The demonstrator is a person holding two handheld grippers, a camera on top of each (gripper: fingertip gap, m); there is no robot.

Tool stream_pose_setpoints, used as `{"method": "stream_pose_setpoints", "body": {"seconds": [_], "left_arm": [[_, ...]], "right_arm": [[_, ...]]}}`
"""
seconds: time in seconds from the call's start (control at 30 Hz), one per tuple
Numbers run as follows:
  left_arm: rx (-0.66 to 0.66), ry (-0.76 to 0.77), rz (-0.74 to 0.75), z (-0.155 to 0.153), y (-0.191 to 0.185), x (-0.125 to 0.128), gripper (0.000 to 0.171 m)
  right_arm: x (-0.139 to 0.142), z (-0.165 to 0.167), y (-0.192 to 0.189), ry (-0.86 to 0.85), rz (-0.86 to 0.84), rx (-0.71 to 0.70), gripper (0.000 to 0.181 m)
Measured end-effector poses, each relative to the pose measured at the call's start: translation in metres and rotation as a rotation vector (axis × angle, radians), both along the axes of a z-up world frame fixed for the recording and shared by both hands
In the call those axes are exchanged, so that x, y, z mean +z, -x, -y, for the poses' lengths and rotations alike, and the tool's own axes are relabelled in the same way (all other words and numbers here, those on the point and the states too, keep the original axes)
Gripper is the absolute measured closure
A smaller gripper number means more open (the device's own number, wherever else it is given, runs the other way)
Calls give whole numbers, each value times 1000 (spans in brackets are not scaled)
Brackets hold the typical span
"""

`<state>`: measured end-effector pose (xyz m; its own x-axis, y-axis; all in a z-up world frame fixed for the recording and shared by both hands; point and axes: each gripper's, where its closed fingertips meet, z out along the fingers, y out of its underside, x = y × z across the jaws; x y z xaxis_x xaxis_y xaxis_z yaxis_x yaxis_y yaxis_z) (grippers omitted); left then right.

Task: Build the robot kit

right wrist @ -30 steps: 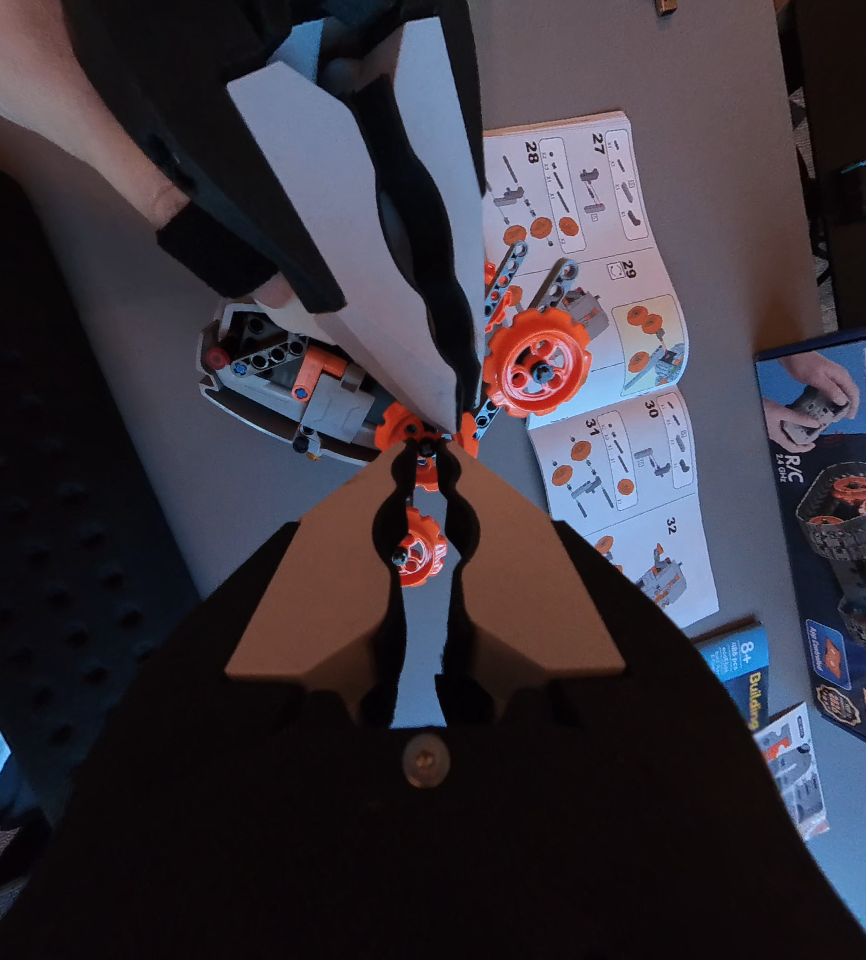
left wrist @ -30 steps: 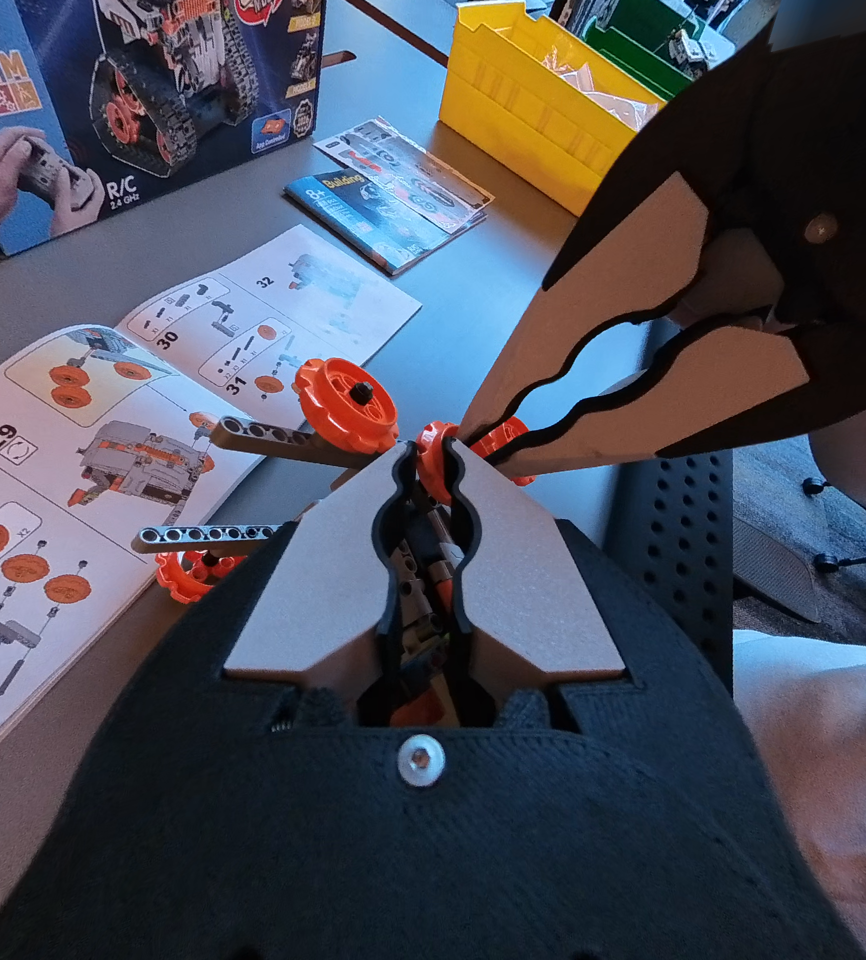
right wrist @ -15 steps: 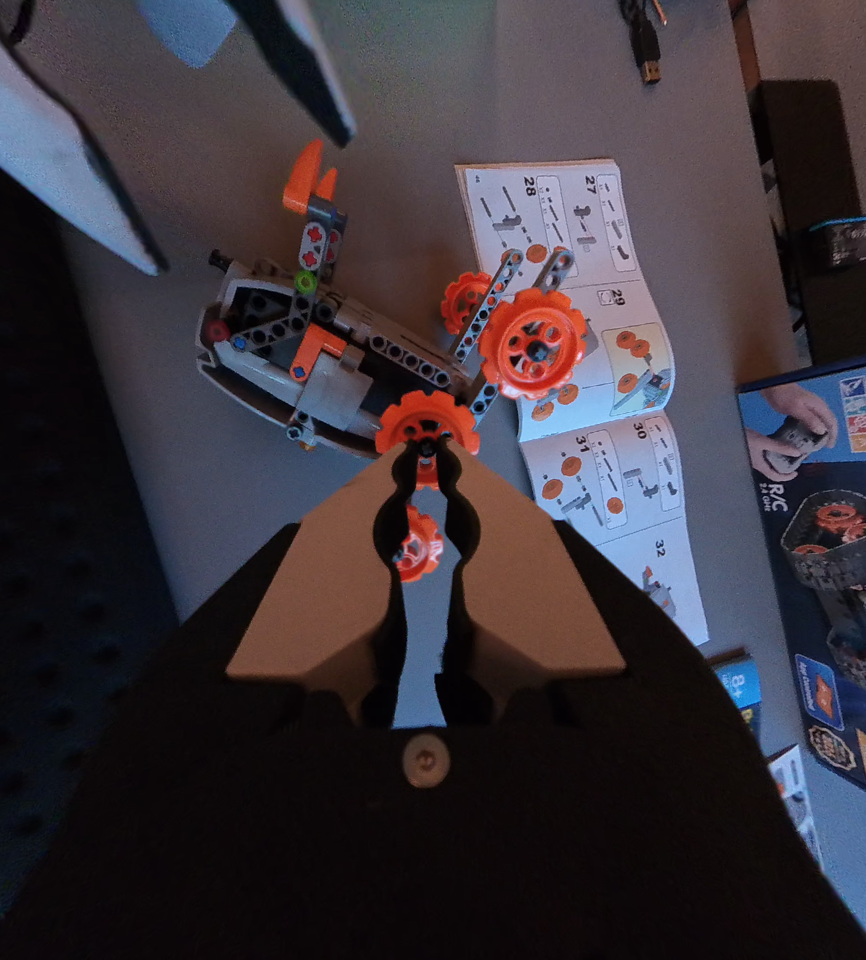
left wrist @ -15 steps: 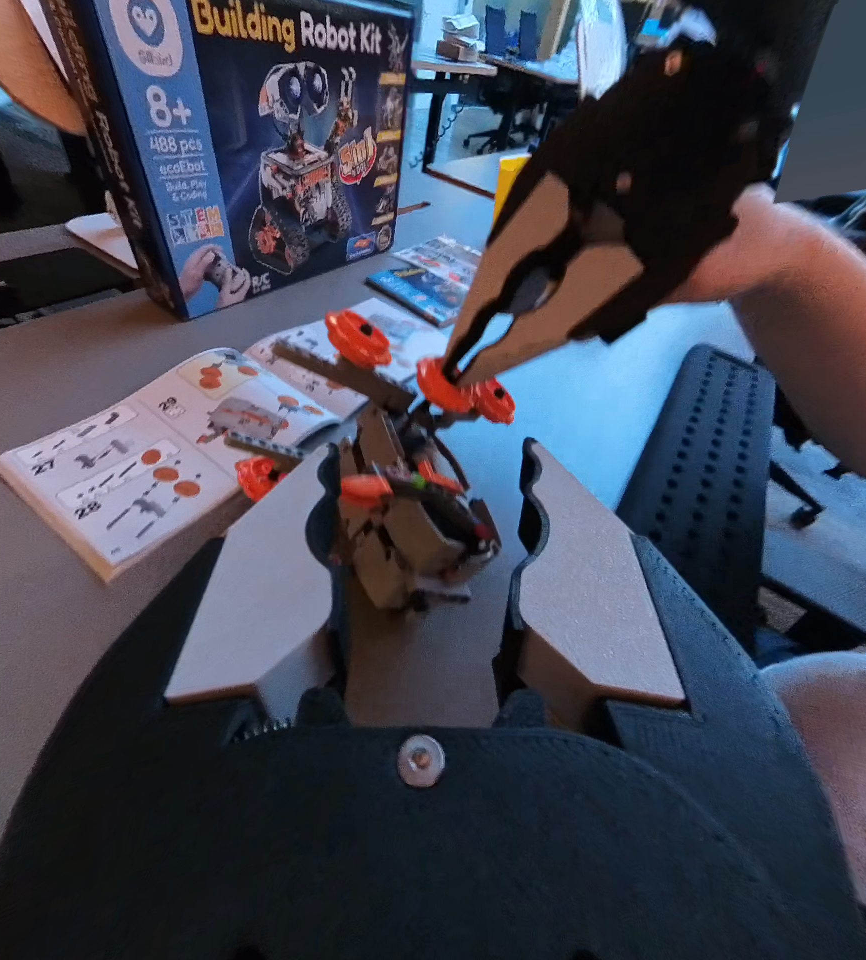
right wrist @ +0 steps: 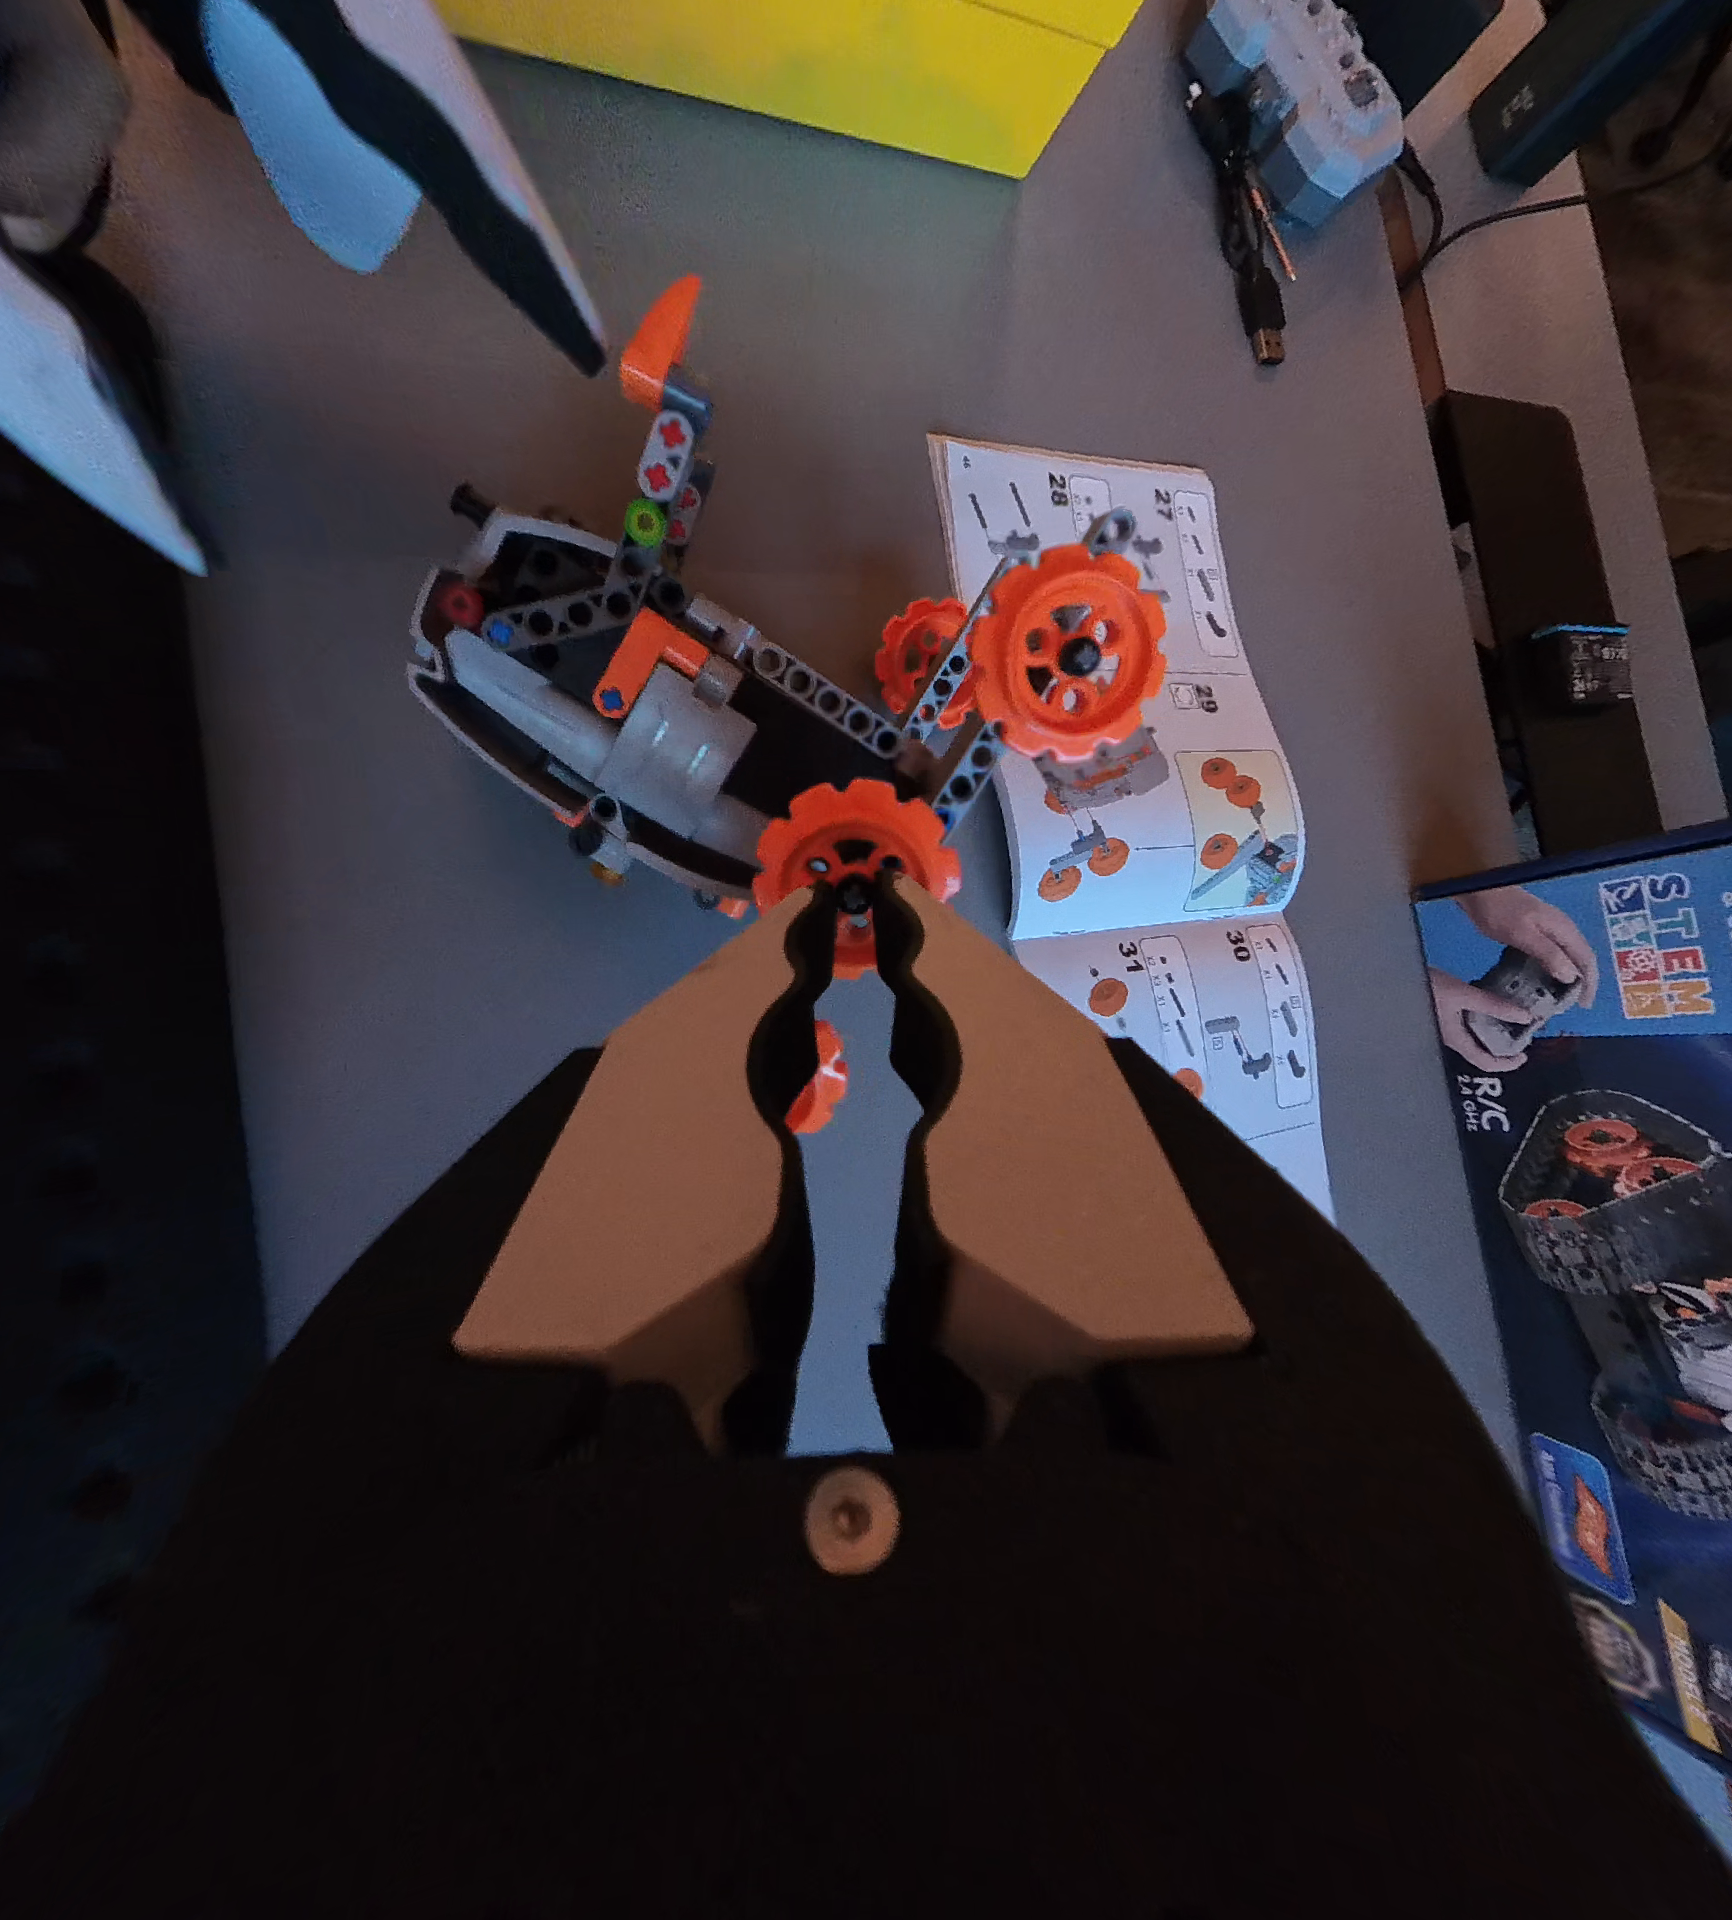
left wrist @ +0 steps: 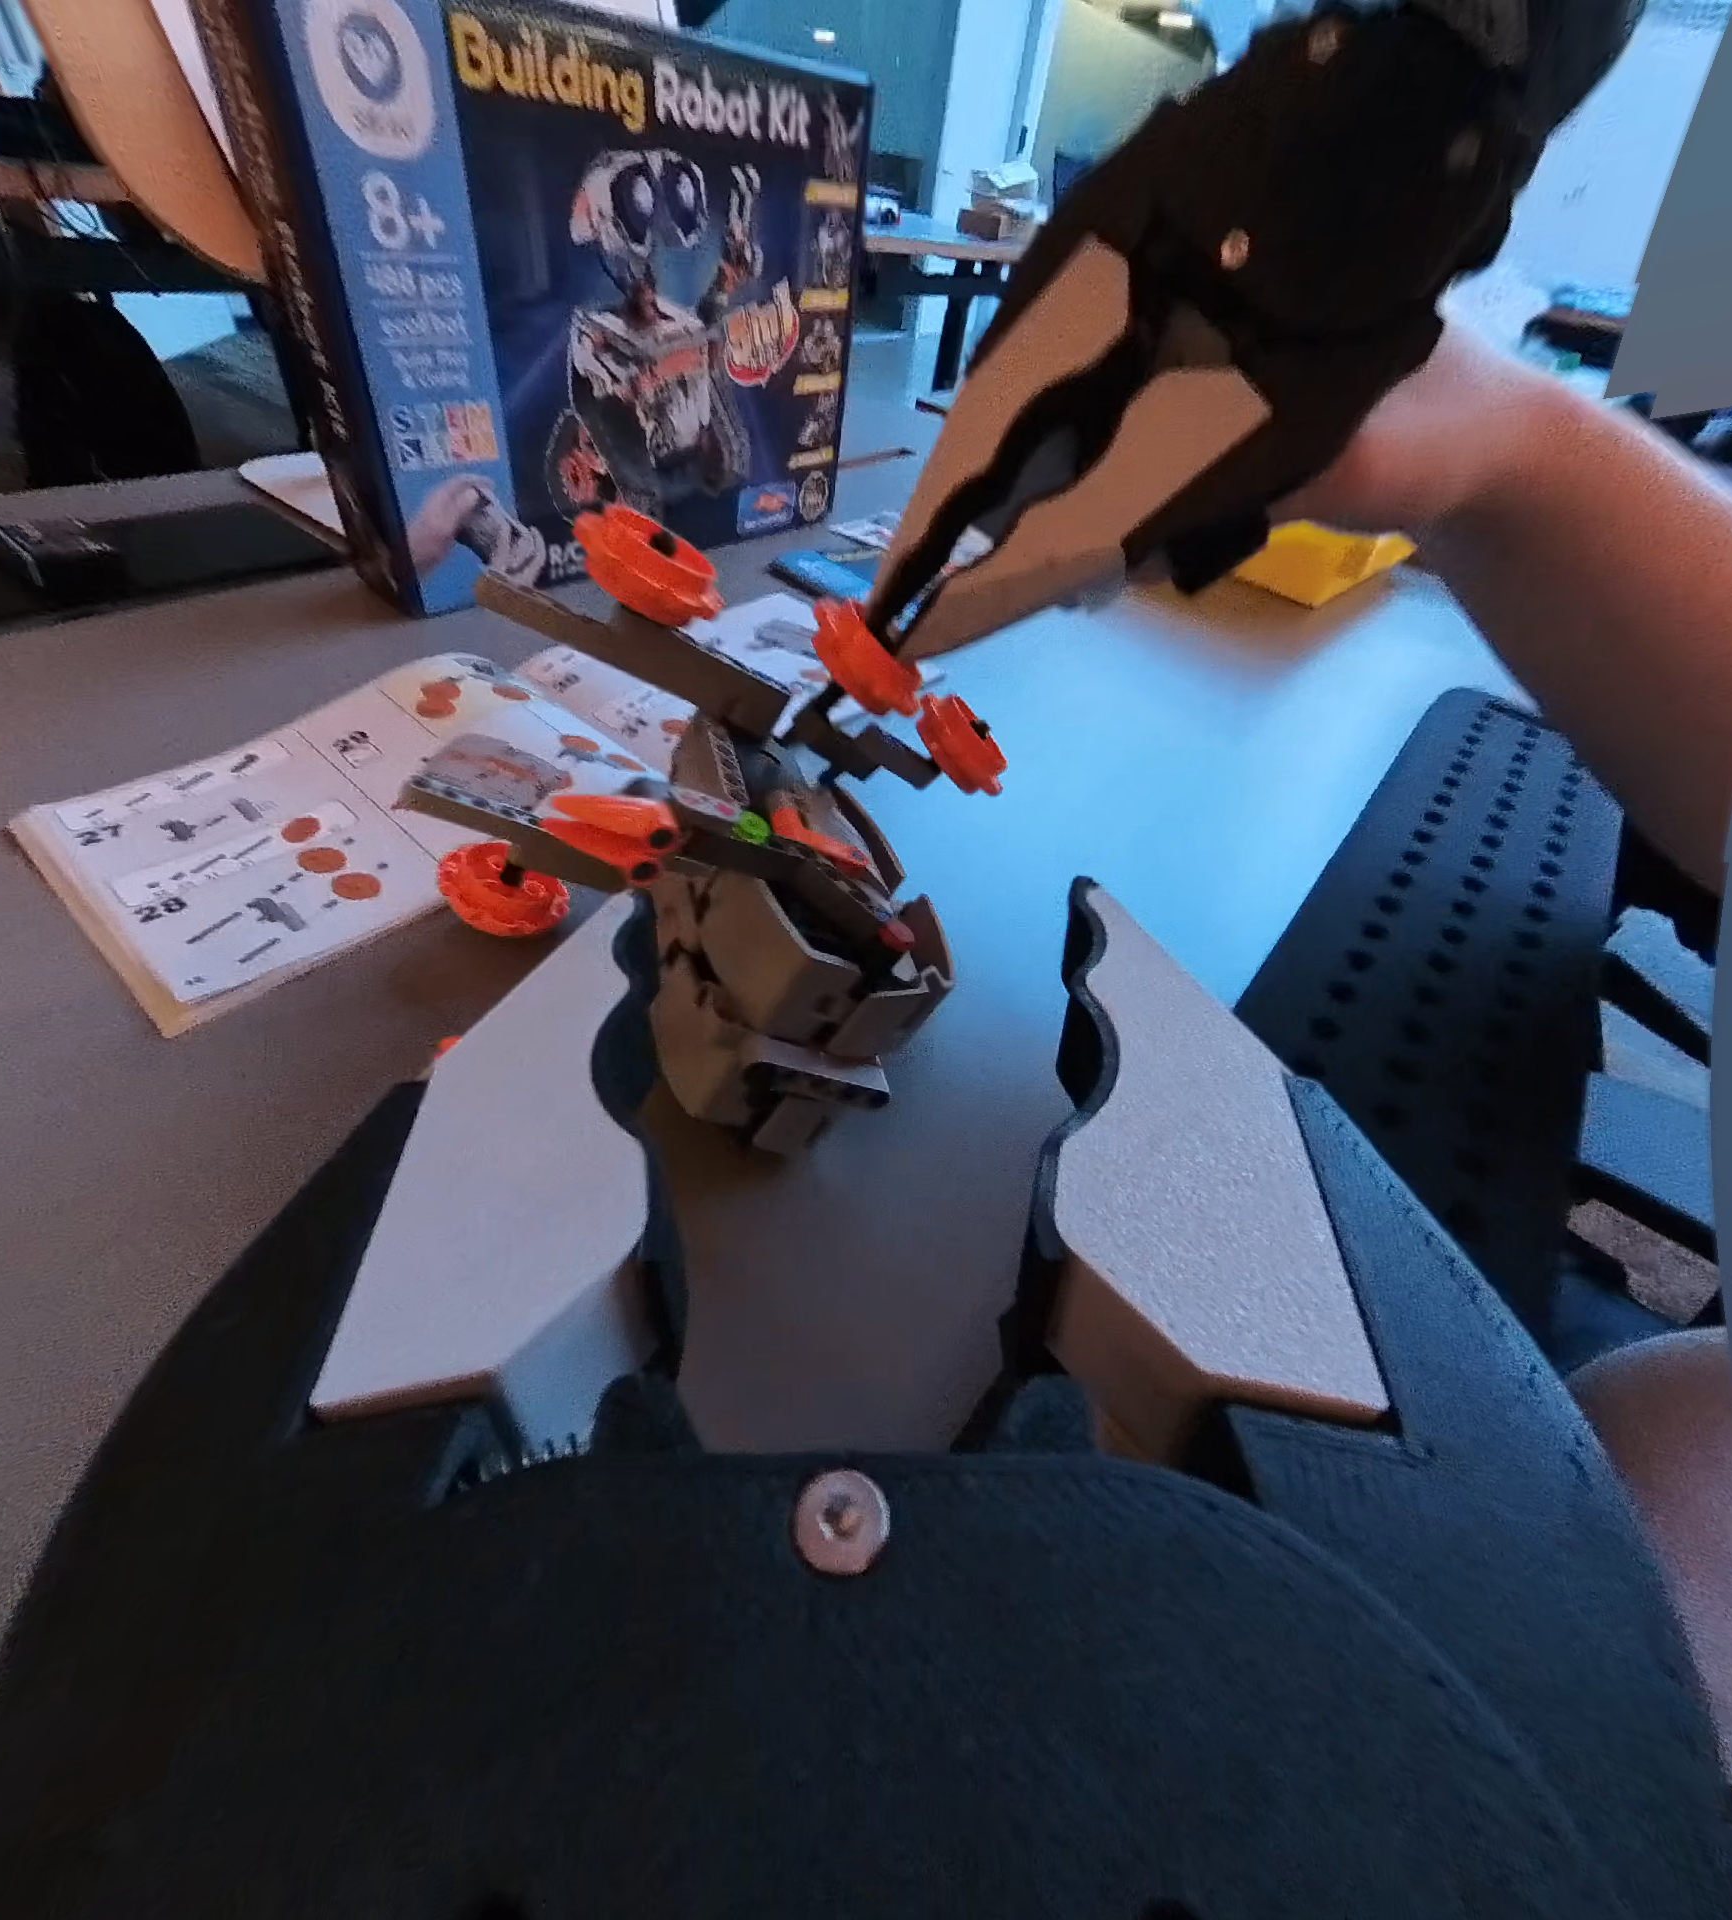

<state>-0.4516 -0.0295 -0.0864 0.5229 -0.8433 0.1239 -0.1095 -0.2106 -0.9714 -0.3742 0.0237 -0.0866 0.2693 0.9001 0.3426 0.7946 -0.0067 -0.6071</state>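
Pinching the black hub pin of an orange toothed wheel (right wrist: 854, 864), the right gripper (right wrist: 854, 902) has its jaws clenched at the 12 o'clock end of its own view. That wheel belongs to a grey brick-built model (left wrist: 789, 977) resting on the desk (left wrist: 114, 1143), beside an open instruction booklet (right wrist: 1153, 790) at 2 o'clock. The left gripper (left wrist: 846, 956) hangs released, its jaws spread either side of the model without touching. With only one small pin held, the unsupported model could tip, twist, or shed the wheel.
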Motion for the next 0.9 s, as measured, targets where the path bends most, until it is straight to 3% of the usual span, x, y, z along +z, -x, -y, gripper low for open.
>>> {"method": "stream_pose_setpoints", "body": {"seconds": [0.13, 0.43, 0.57, 0.9], "left_arm": [[46, -48, -155, -8, -9, -15, 92], [44, -41, -333, -19, -19, -41, 95], [-10, -14, -314, -18, -22, -45, 108], [-48, -16, -238, -22, -20, -45, 108]], "right_arm": [[-2, -5, -4, -9, 74, 45, 174], [-2, -1, 2, -106, 168, 205, 174], [-2, -1, 6, -75, 168, 257, 174], [1, -7, 11, 24, 100, 311, 174]]}}
